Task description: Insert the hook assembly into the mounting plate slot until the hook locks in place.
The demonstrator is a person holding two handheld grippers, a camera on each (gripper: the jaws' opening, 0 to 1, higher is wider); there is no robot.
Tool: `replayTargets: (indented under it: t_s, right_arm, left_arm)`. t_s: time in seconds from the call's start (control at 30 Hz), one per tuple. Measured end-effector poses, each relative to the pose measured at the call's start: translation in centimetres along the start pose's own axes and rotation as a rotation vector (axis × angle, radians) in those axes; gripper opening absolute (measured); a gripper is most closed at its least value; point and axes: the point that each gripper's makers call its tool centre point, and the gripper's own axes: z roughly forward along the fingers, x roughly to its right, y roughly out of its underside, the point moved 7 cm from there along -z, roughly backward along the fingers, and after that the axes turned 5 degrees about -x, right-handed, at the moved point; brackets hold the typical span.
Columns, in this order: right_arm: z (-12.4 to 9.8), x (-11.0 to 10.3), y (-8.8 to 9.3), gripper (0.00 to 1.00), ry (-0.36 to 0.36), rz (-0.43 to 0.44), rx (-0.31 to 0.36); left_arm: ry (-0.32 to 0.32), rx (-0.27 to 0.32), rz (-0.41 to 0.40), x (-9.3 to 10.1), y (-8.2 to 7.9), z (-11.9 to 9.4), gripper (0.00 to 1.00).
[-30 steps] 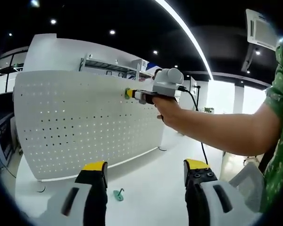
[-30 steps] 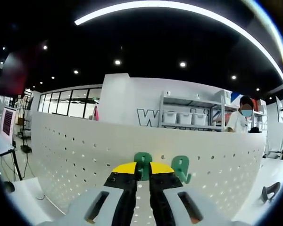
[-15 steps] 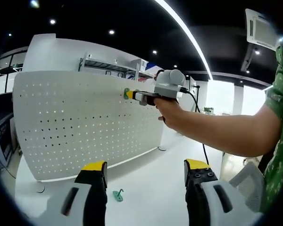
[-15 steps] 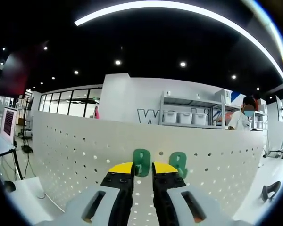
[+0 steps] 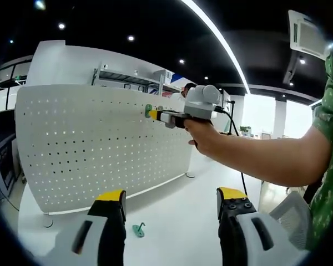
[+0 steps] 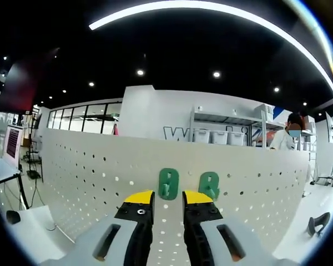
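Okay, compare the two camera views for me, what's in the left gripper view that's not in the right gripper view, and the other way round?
The left gripper view has a loose green hook lying on the white table, plus the person's arm holding the right tongs against the board. The right gripper view has two green hooks seated side by side, close up, and a shelf of bins. Both share the white pegboard.

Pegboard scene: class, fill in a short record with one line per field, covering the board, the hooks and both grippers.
board: white pegboard, upright on a white table
hooks on board: two green hooks, side by side near the top edge
spare hook: one green hook lying on the table
right gripper: open, just below the mounted hooks, holding nothing
left gripper: open, empty, above the table
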Motion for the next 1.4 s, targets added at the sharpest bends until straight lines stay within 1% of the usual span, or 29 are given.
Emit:
replayTargets:
  t_s: [0.3, 0.7, 1.0, 1.4]
  right_arm:
    - [-0.9, 0.2, 0.1, 0.2, -0.005, -0.003, 0.003]
    - [-2.8, 0.2, 1.6, 0.2, -0.018, -0.015, -0.022]
    - [-4.9, -0.3, 3.3, 0.2, -0.04, -0.024, -0.052]
    - [-7.6, -2.0, 6.2, 0.2, -0.098, -0.039, -0.117]
  left_arm:
    - [0.0, 0.001, 0.004, 0.2, -0.1, -0.1, 0.68]
    - [-0.007, 0.0, 0.005, 0.2, -0.1, -0.4, 0.68]
    - [-0.015, -0.004, 0.007, 0.2, 0.0, -0.6, 0.68]
    - [-0.021, -0.013, 0.007, 0.2, 0.4, -0.7, 0.68]
